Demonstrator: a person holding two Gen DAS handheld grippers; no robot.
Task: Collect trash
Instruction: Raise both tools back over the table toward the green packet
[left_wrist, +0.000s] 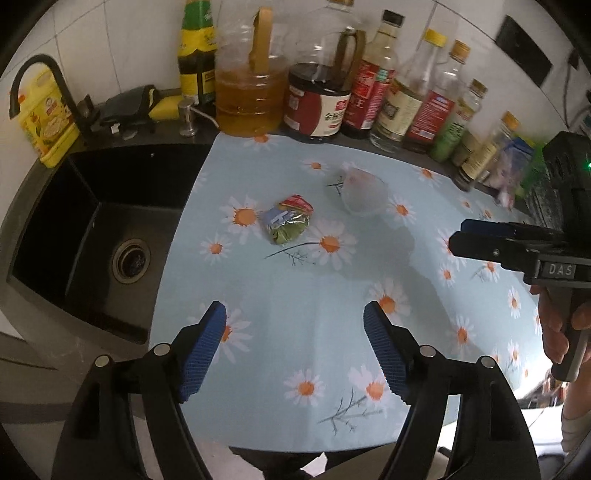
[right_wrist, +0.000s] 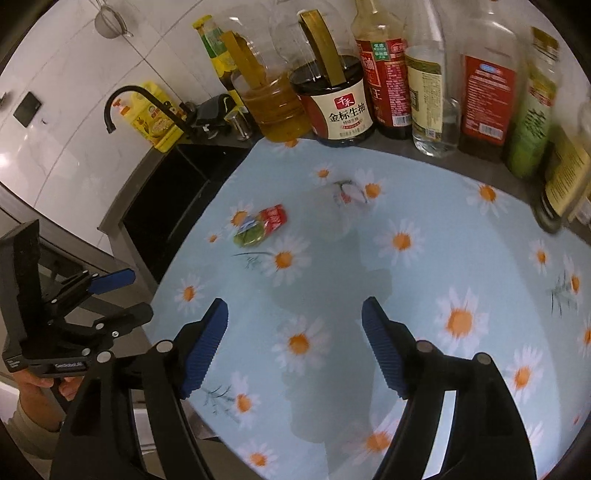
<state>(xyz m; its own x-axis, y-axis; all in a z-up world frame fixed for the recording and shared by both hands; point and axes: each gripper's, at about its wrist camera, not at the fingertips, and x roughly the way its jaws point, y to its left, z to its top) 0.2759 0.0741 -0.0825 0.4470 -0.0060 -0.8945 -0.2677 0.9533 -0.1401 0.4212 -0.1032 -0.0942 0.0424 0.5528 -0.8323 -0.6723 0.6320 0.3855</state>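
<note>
A crumpled wrapper (left_wrist: 290, 225), red, blue and green, lies on the daisy-print cloth (left_wrist: 295, 354), ahead of my left gripper (left_wrist: 294, 310). This gripper hangs open above the cloth with nothing between its blue pads. Behind the wrapper to the right sits a crumpled clear plastic piece (left_wrist: 364, 192). My right gripper (right_wrist: 295, 308) is also open and empty over the cloth. Its view has the wrapper (right_wrist: 260, 225) ahead to the left and the clear plastic (right_wrist: 340, 210) straight ahead. Each gripper shows in the other's view: the right gripper (left_wrist: 460, 236) at the right edge, the left gripper (right_wrist: 138, 293) at the left.
A black sink (left_wrist: 92, 240) with a black faucet (left_wrist: 37, 81) lies left of the cloth. A row of oil and sauce bottles (left_wrist: 321, 99) lines the back wall and curves round to the right. The cloth's front edge (left_wrist: 314, 446) is just below the left gripper.
</note>
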